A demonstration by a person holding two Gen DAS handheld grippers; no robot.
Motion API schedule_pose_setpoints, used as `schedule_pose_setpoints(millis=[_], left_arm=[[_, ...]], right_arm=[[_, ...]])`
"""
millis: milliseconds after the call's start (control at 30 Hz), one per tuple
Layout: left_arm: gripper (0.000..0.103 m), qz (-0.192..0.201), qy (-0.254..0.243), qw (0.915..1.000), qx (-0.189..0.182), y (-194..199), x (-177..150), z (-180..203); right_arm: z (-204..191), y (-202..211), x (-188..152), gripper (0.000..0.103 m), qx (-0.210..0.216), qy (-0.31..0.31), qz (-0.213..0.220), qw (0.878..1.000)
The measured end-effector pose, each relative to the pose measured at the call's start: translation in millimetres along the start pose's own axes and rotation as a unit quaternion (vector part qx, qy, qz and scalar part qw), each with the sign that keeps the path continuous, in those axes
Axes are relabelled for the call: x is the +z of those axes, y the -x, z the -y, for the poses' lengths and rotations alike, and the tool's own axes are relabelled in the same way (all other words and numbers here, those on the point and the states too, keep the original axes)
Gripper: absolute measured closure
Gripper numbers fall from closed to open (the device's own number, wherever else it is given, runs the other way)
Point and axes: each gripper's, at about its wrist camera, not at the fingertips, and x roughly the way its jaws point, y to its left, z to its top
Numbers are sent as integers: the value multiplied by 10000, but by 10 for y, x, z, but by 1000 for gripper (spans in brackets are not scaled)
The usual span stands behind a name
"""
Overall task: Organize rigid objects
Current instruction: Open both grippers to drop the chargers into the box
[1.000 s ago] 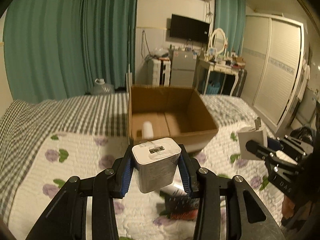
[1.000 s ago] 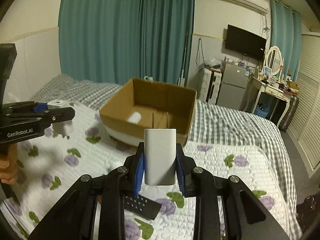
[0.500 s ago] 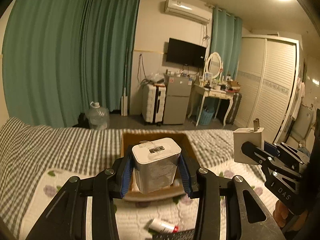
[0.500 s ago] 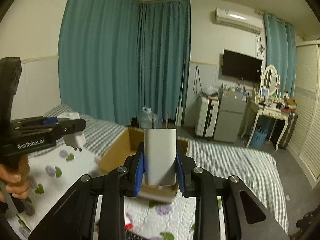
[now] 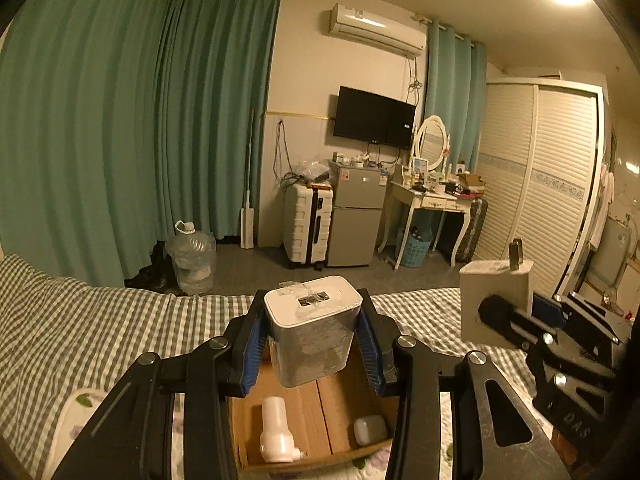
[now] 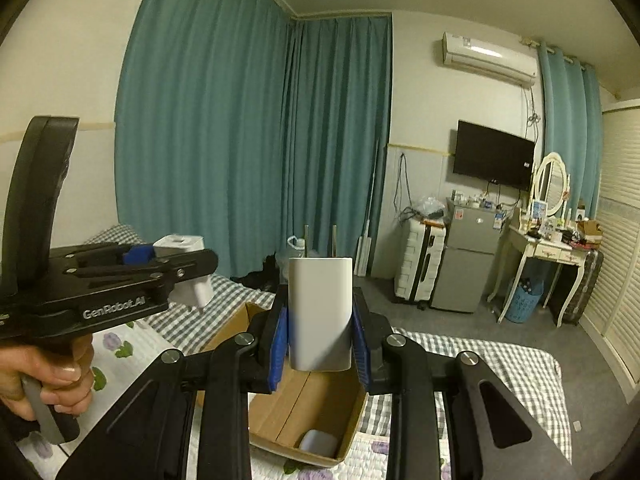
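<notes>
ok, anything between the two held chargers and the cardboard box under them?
Nothing visible. The left claw holds the wrapped charger over the open cardboard box; the right claw holds the white plug charger above it too. Inside lie only a white bottle and a small white item, leaving bare floor.

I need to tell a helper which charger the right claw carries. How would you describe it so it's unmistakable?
Start at the cardboard box on the bed. Above it, the right claw pinches a smooth white charger upright. Two bare metal prongs point up from its top, whereas the film-wrapped charger in the left claw shows a port.
</notes>
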Motion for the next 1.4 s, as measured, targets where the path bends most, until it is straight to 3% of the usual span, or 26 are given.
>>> schedule_pose_setpoints(millis=[567,833,1100,1333,1400], left_arm=[[61,-952,131,9953,83,-1258,-464,-176],[61,-1848,324,9822,16,-1776,-681,-235],[61,-2344,403,9713,-32,-1940,-726,-231],[58,-2394,425,9700,63,-1954,-698,-217],[58,-2236,477,9734,162,-1880,-641,-223]], right_arm=[[177,-1201,-615,76,28,-32,-1215,9926],[169,-1670,-918,76,-130,216,-1804,9833],[205,-1971,-1137,76,-28,138,-2489,9684],[238,-2034,-1240,75,-222,318,-2604,9647],[262,-2019,-1229,74,-215,241,-2613,9647]])
